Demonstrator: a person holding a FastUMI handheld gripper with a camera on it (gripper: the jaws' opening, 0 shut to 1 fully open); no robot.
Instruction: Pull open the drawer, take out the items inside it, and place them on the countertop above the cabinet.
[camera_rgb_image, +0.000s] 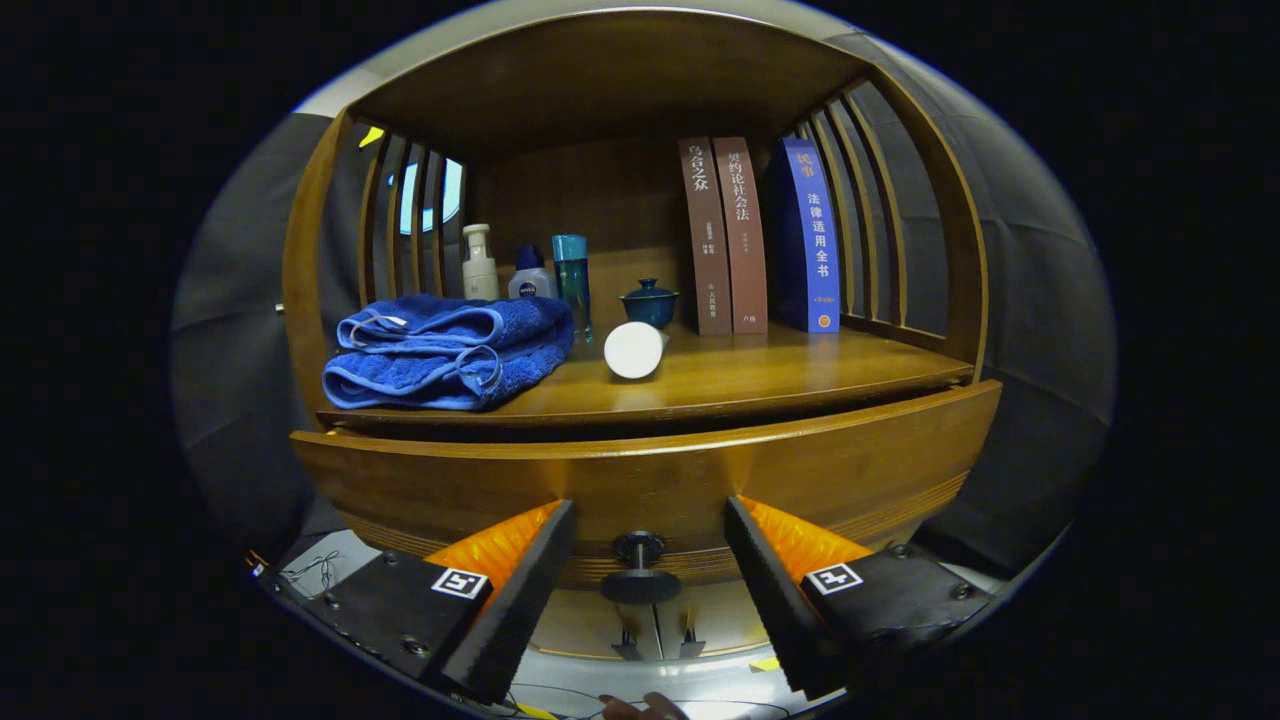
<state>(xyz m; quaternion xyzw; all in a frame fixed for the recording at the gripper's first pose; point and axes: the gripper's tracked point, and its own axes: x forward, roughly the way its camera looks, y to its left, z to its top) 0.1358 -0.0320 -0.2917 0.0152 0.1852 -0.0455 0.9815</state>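
The wooden drawer front (800, 470) runs across just beyond my fingertips, and a dark gap shows between it and the countertop (800, 375) above. Its dark round knob (639, 549) sits between my two fingers, a little ahead of the tips, with space on both sides. My gripper (648, 525) is open and touches nothing. The drawer's inside is hidden from here. On the countertop lie a folded blue towel (450, 350) and a white cylinder (634, 349) on its side.
At the back of the shelf stand a pump bottle (479, 264), a small white-and-blue bottle (529, 275), a teal bottle (572, 282), a dark lidded cup (650, 303) and three upright books (760, 240). Slatted wooden sides close in the shelf. A hand (645, 708) shows below the gripper.
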